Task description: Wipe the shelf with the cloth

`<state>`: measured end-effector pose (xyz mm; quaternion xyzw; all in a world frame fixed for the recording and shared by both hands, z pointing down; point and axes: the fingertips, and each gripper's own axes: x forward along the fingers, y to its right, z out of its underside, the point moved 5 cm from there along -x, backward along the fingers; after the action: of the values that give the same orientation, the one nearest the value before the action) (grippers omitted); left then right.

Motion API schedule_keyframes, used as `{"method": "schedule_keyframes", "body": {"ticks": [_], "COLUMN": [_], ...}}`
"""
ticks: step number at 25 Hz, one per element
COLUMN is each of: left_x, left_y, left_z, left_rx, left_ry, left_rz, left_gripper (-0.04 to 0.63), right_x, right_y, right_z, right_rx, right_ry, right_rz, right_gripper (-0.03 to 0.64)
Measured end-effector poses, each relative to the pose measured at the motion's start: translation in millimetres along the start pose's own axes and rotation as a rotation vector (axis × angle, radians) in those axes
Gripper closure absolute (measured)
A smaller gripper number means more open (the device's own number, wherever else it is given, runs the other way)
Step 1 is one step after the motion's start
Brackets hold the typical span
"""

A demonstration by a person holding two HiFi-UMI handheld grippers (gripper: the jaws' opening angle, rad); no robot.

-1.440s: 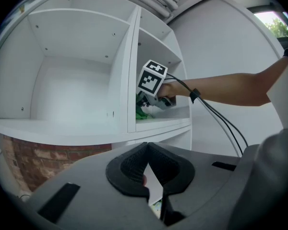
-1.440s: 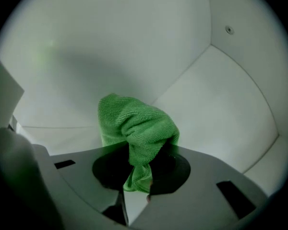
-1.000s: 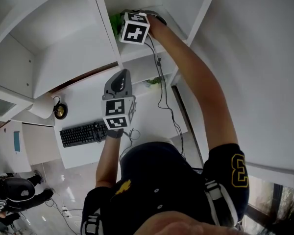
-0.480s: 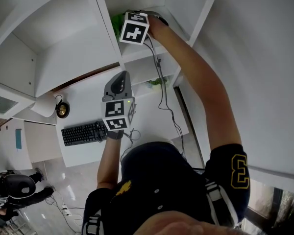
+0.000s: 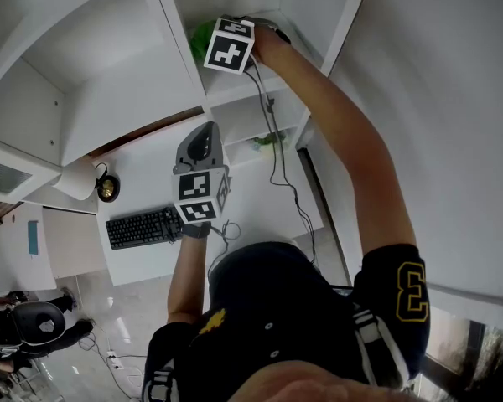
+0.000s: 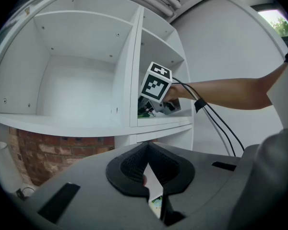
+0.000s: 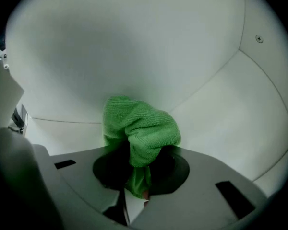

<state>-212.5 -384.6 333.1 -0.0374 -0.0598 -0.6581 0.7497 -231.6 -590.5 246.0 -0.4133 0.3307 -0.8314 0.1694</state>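
Observation:
The green cloth is bunched up, and my right gripper is shut on its lower end. It is pressed against the white inner surface of a shelf compartment. In the head view the right gripper reaches up into the upper right compartment, with the cloth showing just left of its marker cube. The left gripper view shows that same right gripper at the compartment's front edge. My left gripper hangs lower, in front of the shelf unit. Its jaws are shut with nothing between them.
The white shelf unit has a large compartment on the left. Below lie a desk with a black keyboard, a white roll and a small round brass object. Cables hang from the right gripper. A brick wall shows under the shelf.
The right gripper with the cloth has edged slightly up and left in the head view. The left gripper has stayed about where it was.

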Motion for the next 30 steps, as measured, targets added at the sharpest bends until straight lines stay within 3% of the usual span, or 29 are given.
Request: {"method": "schedule_keyframes", "body": {"ticks": [13, 16, 25, 27, 30], "left_x": [-4.5, -2.1, 6.5, 7.8, 8.1], "left_y": [-3.4, 0.9, 13.9, 16.2, 20.1], "left_z": [0.9, 1.7, 4.6, 6.4, 8.4], "left_rx": [0.024, 0.03, 0.038, 0.035, 0.03], "left_ry": [-0.018, -0.024, -0.029, -0.033, -0.037], "left_rz": [-0.003, 0.013, 0.054, 0.059, 0.065], "left_gripper": [0.577, 0.577, 0.577, 0.577, 0.577], "right_x": [-5.5, -7.9, -17.9, -21.9, -31.2], "right_y": [9.6, 12.4, 29.3, 34.7, 45.5], "right_z": [18.8, 33.7, 68.2, 83.1, 110.4], "right_rx": [0.079, 0.142, 0.248, 0.304, 0.512], "right_ry": [-0.042, -0.099, -0.171, -0.247, -0.376], "right_rz": [0.014, 0.026, 0.124, 0.176, 0.237], "right_gripper": [0.56, 0.56, 0.56, 0.56, 0.56]}}
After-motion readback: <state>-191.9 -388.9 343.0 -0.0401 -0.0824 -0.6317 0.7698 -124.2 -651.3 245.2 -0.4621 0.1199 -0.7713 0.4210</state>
